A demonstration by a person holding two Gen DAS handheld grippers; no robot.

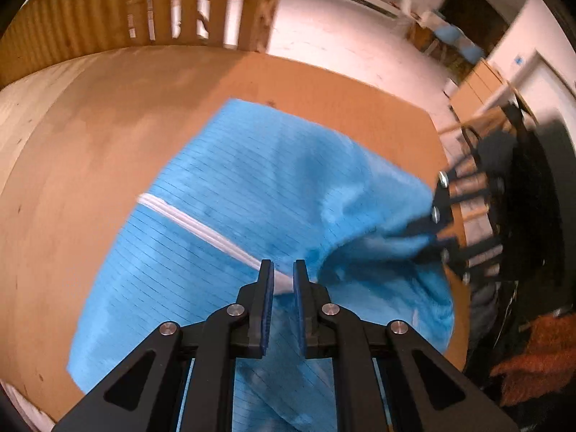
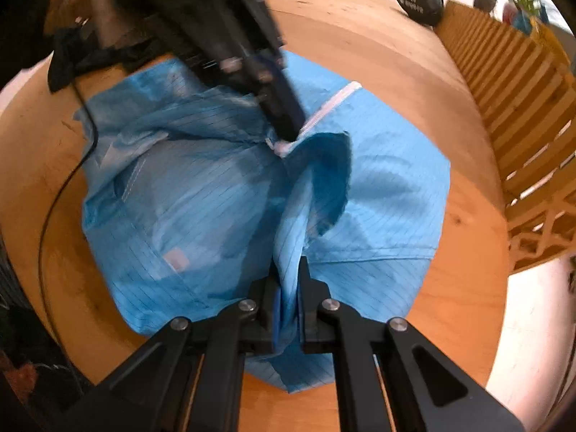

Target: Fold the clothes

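The blue garment point(image 1: 252, 194) lies on the round wooden table point(image 1: 90, 126), spread over most of its middle, with thin dark lines across the cloth and a white zipper point(image 1: 201, 226) that runs over it.

In the left wrist view, from left to right: first the bare table, then the garment with the zipper going down toward the left gripper point(image 1: 284, 273). Its jaws are closed on the cloth at the lower end of the zipper, and the white strip goes in between them. Further right, the garment rises into a bunched fold, and the right gripper point(image 1: 428, 230) holds this fold near the table edge. Behind the table stands a slatted wooden fence point(image 1: 162, 3).

In the right wrist view, from left to right: a black cable point(image 2: 54, 187) lies over the left part of the table. Next is the garment point(image 2: 180, 187), wrinkled, with a small pale label point(image 2: 177, 259). The left gripper point(image 2: 284, 133) comes down from above and pinches the cloth at the zipper point(image 2: 331, 102). Below, the right gripper point(image 2: 288, 277) has its jaws closed on a raised ridge of cloth. At the far right, a dark bag point(image 2: 419, 1) sits near the table edge, beside the fence point(image 2: 511, 108).
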